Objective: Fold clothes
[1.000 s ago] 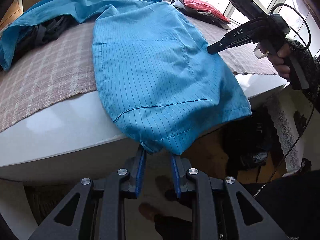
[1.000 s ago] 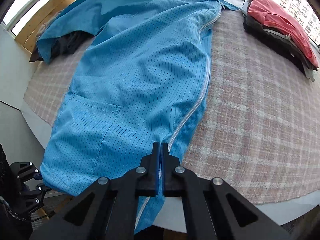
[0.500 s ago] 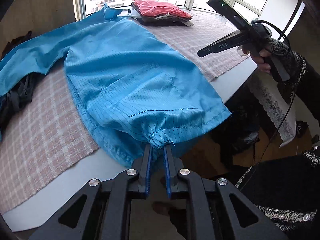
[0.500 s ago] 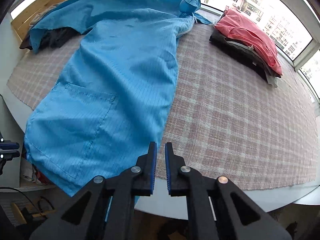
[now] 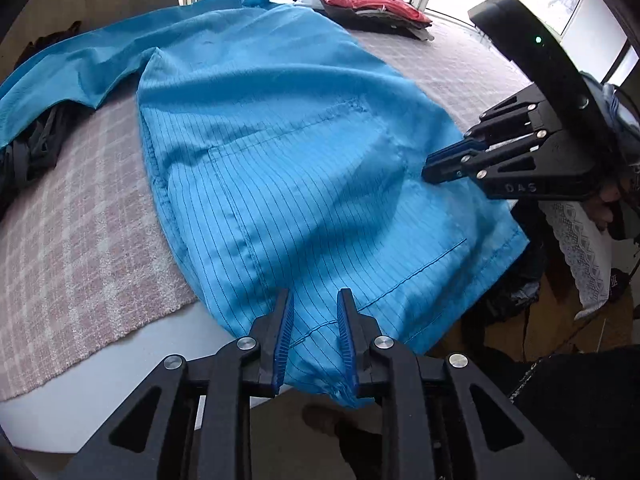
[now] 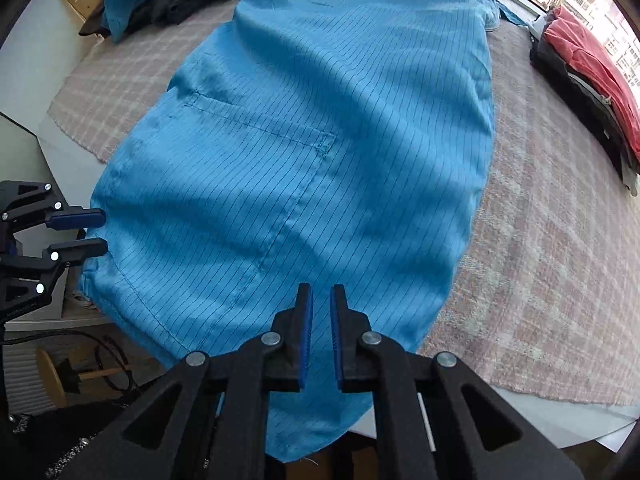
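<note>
Blue pinstriped cloth covers most of both views: a work coat [image 5: 300,160] lying lengthwise on the checked table mat [image 5: 80,220], its hem hanging over the white table edge [image 5: 120,360] toward the person.

The left gripper [image 5: 315,294] sits over one hem corner. Its jaws have just been opening and now stand a little apart, with cloth between the blades but not pinched. The right gripper [image 6: 321,288] is above the opposite hem corner. Its jaws have opened to a narrow slit, and as far as I can judge they grip nothing.

With neither side clamped, the overhanging hem could pull the slippery fabric off the table. A hasty pinch could also catch only the top layer, so the fold would come up skewed. The far sleeve [image 5: 80,64] lies on a dark garment [image 5: 36,148] and may drag it along. A wide sweep could knock the folded pile with the red top [image 5: 368,0].

The hem corner behind the left blades is partly covered. Whether the zip front faces down cannot be seen. The second sleeve is not visible and may be tucked underneath. The floor below is dim clutter.
</note>
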A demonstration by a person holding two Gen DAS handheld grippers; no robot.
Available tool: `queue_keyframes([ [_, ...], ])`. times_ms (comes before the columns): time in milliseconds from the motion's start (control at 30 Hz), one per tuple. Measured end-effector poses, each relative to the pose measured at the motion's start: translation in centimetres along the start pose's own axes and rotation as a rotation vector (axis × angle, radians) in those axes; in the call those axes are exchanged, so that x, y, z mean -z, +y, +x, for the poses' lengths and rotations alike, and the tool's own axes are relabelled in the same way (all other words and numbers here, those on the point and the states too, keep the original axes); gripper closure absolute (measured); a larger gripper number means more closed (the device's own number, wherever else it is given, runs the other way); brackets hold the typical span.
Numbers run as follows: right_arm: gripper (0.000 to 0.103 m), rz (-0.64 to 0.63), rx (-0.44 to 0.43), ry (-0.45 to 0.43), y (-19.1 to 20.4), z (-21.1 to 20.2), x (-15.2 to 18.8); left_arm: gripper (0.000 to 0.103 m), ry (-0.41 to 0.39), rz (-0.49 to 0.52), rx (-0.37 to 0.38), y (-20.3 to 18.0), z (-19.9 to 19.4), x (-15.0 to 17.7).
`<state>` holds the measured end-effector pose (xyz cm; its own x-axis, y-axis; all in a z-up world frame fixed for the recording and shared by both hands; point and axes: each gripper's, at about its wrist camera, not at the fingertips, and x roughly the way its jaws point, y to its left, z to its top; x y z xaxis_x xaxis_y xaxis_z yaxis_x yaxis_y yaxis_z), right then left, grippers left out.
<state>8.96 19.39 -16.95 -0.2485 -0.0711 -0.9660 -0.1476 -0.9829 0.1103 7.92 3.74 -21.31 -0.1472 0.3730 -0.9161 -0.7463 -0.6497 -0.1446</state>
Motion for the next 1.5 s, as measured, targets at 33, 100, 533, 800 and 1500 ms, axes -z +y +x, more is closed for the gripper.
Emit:
queue_keyframes([
  [33,0.093,0.024,-0.016,-0.050,-0.9,-1.1,-0.6,0.083,-0.008,-0.007,0.008,0.5,-0.5,0.3],
  [100,0.077,0.055,-0.008,-0.125,-2.3,-1.7,-2.4,0.079,-0.050,-0.038,-0.006,2.4,-2.8,0.4],
  [533,0.063,0.027,0.010,-0.205,2.6,-3.5,-12.7,0.069,-0.105,-0.207,-0.443,28.7,-13.5,-0.3],
  [800,0.063,0.004,-0.298,-0.335,18.0,-5.5,-27.5,0.069,-0.084,-0.136,-0.419,43.6,-11.1,-6.4],
  [1500,0.100,-0.013,-0.419,0.030,35.8,8.4,-44.7,0.102,-0.287,-0.039,-0.011,43.3,-11.9,-5.3],
])
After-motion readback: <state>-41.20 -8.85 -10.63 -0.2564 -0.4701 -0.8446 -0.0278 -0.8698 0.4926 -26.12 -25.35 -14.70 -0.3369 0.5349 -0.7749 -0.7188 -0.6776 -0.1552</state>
